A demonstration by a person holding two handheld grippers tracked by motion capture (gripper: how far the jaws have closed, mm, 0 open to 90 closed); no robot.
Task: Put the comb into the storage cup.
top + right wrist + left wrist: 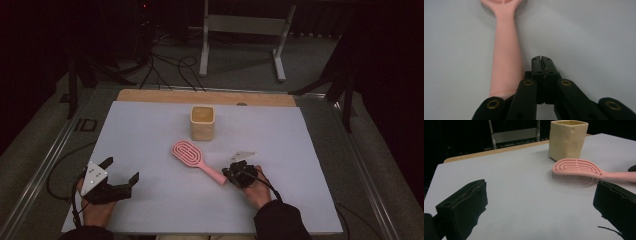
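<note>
While my right gripper (233, 173) sits shut and empty beside the handle of the pink plastic hairbrush (192, 154), my left gripper (121, 176) waits wide open, holding nothing.

My right jaws are pressed together, with the brush's handle lying just to their left in the right gripper view, so nothing is gripped; the brush lies bristles-down on the pale grey table mat (150, 130), near the middle. As I judge it, pressing down closed like this could nudge the handle sideways and spin the brush away, since the jaws must first open and straddle it. Just beyond the brush head stands a cream square-sided cup (202, 122), near enough that a shoved brush might knock against it. My left tool rests well apart at the mat's near-left, clear of the path.
</note>
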